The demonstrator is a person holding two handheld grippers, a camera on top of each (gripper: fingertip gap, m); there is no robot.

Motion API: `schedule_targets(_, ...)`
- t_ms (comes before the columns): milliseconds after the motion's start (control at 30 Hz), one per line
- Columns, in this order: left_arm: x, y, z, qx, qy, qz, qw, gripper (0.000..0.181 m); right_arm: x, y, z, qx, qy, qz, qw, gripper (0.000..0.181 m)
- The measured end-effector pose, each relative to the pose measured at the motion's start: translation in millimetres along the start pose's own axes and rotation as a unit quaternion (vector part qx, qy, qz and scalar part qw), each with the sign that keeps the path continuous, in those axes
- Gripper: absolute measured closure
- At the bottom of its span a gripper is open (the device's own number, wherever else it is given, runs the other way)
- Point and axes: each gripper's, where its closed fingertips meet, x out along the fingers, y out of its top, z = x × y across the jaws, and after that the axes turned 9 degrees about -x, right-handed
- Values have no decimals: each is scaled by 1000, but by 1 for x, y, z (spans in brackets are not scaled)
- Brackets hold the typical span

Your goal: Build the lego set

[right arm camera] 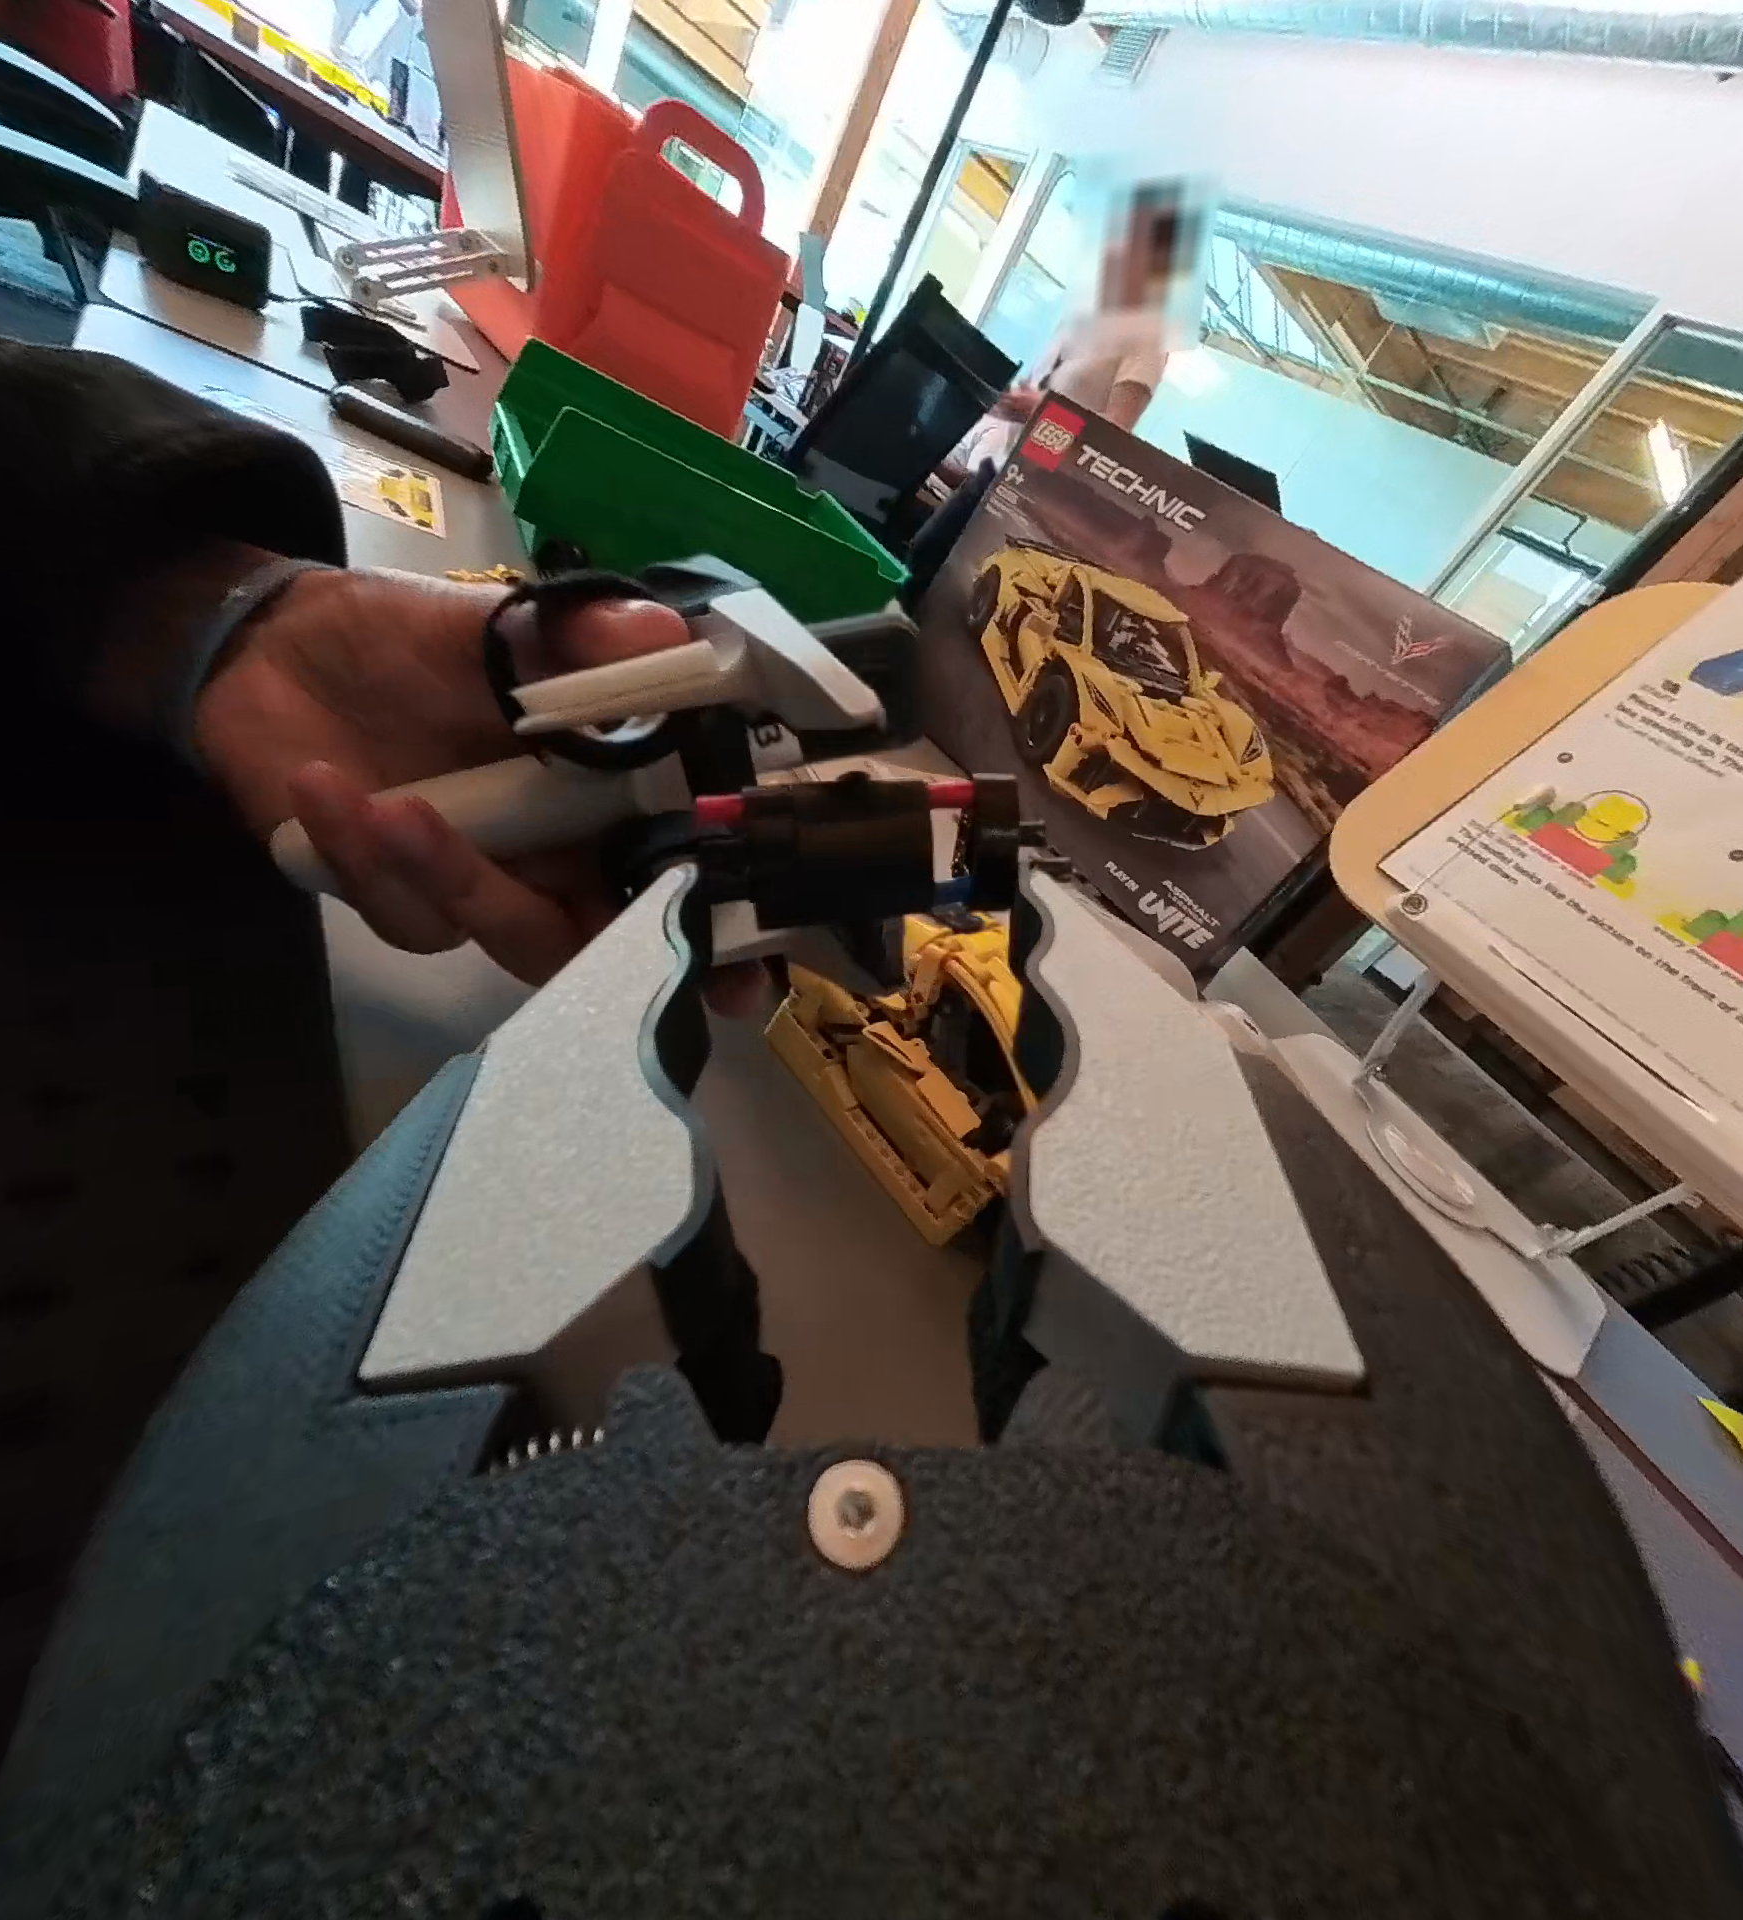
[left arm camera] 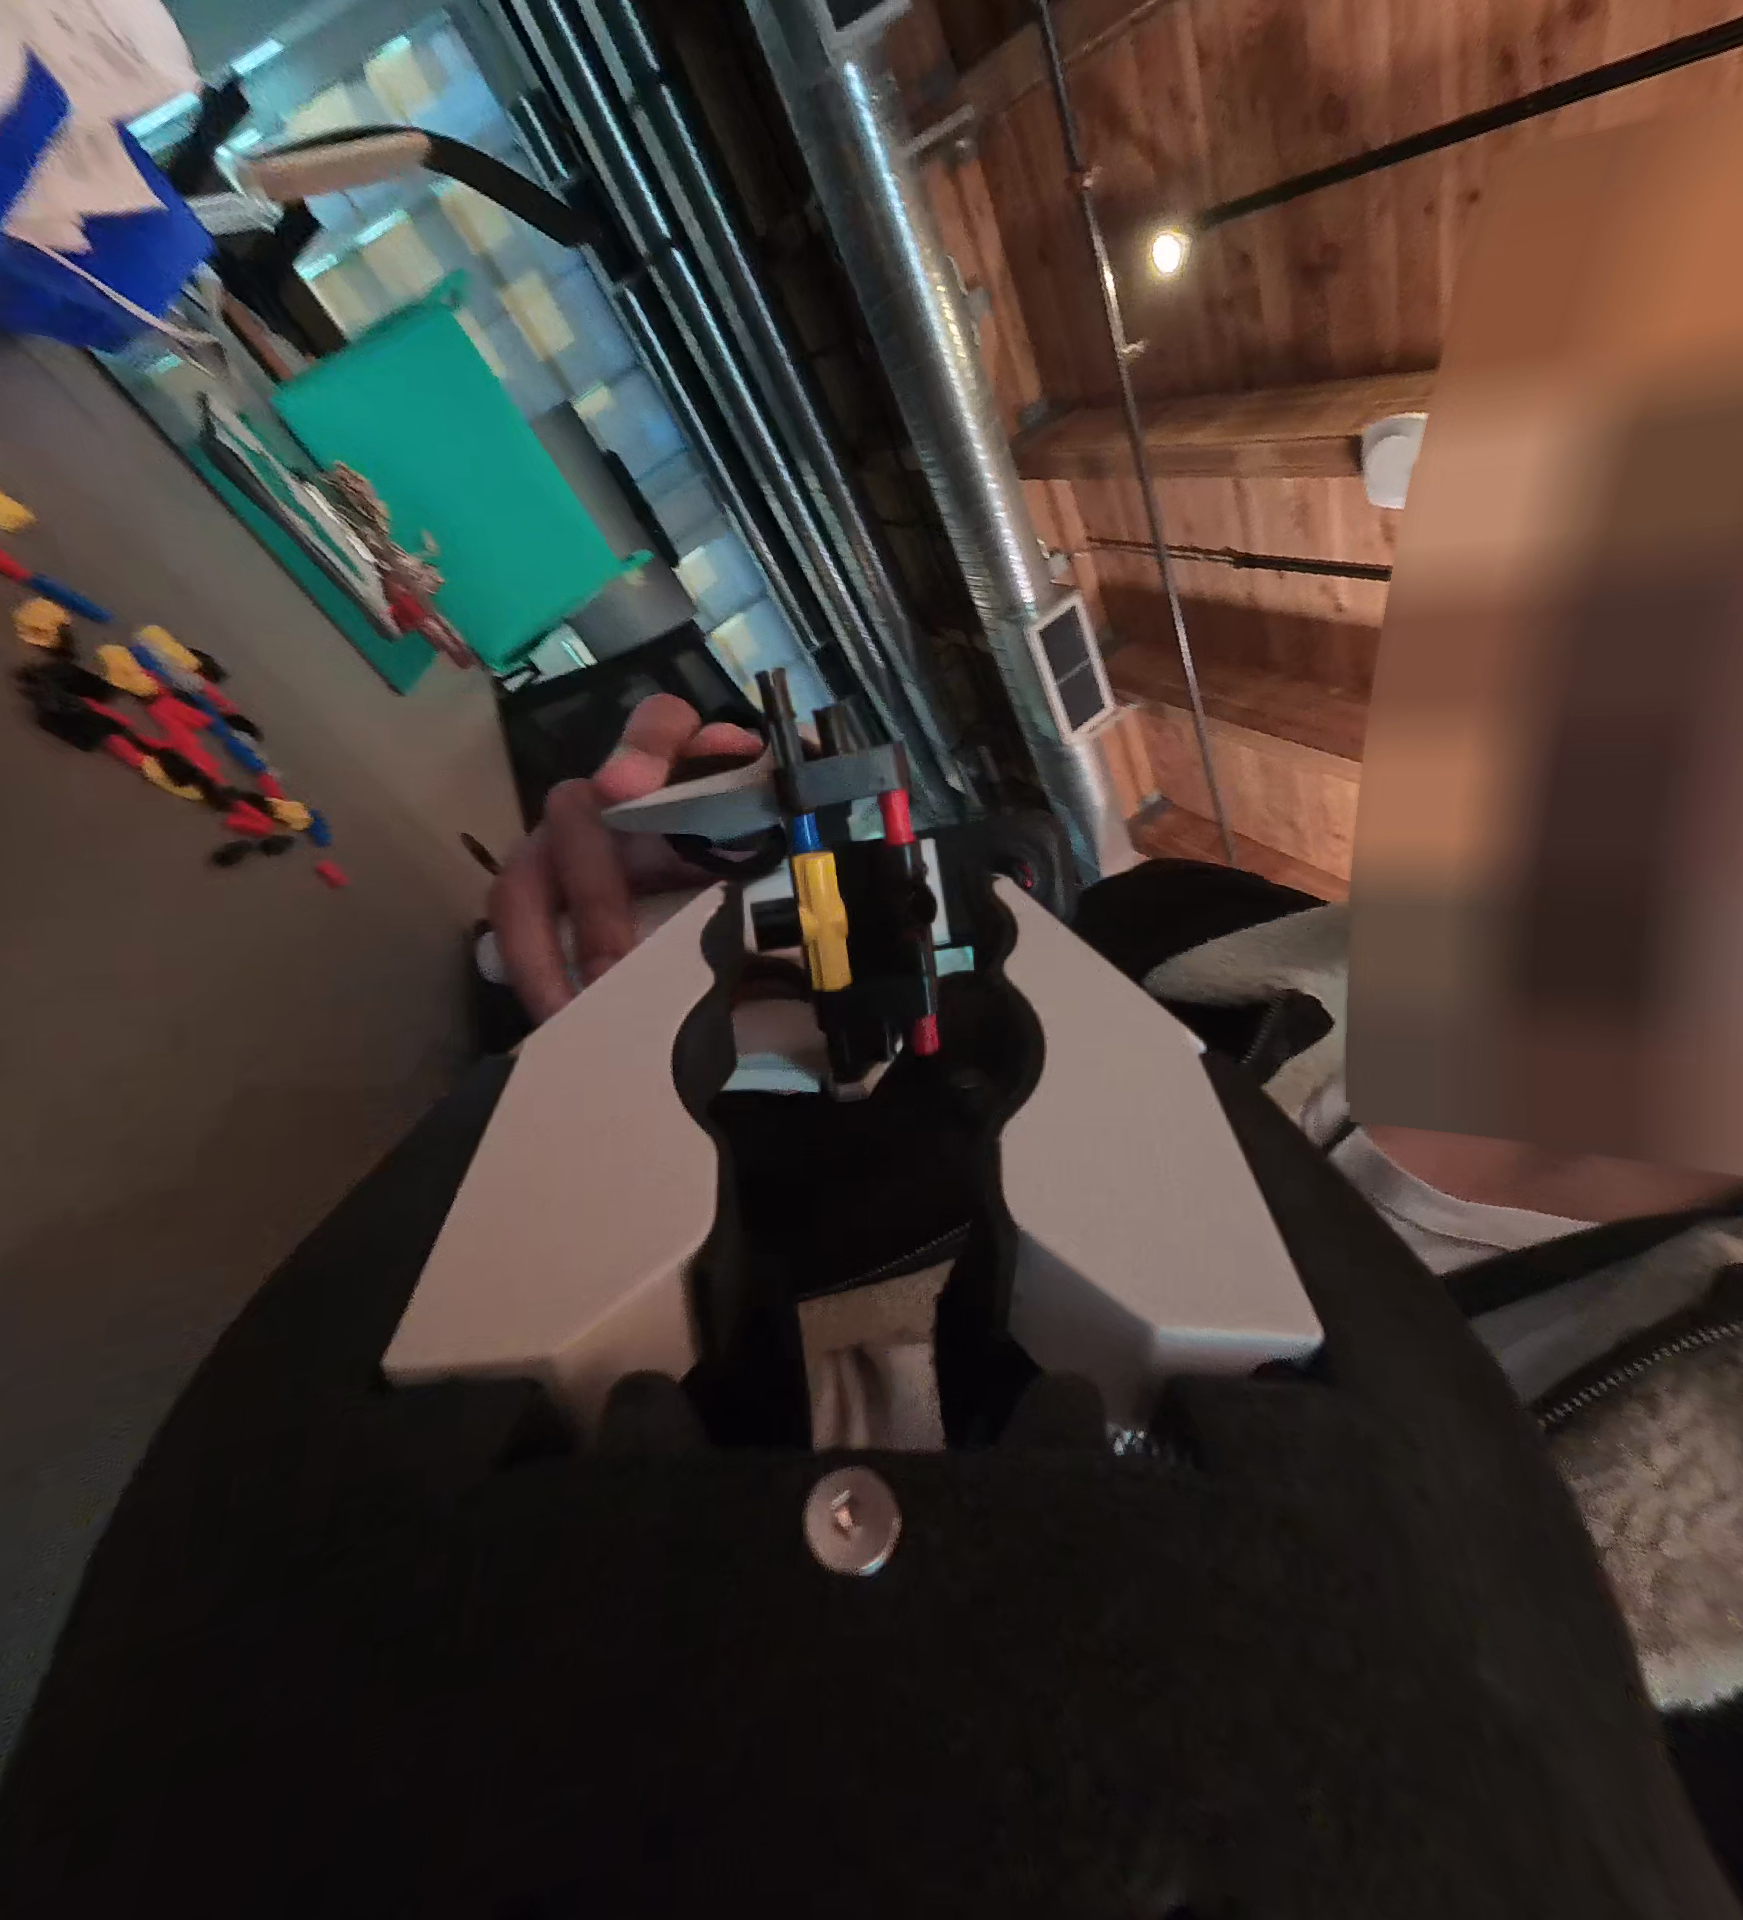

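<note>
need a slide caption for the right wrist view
Right gripper meets the black lego piece above a yellow lego car, boxed set behind.

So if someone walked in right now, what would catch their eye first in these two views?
Probably the small black assembly with red pins, held in mid-air where the two tools meet. Just below it the half-built yellow car lies on the table, in front of the upright box showing the same car. In the left view, loose red, yellow and blue pieces lie scattered on the table.

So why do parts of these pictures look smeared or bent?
Left wrist view: the loose bricks on the table are motion-blurred, and the wide lens tilts and curves the room. Right wrist view: sharper, the yellow car clear, edges bowed.
</note>
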Motion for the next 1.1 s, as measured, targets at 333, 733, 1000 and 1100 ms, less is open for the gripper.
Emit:
schedule_targets(333,-7,-2,-19,10,66,-7,998,147,-3,0,-4,31,20,8,999,121)
schedule_targets(733,-5,-21,-32,-56,75,-59,994,148,-2,-11,-23,-22,66,-17,997,122)
schedule_targets(1000,-5,-26,-35,-51,86,-77,992,149,-5,-14,-29,83,123,4,989,122)
schedule_targets(1100,-4,-27,-33,-54,80,-80,992,149,-6,-13,-29,101,136,11,985,123)
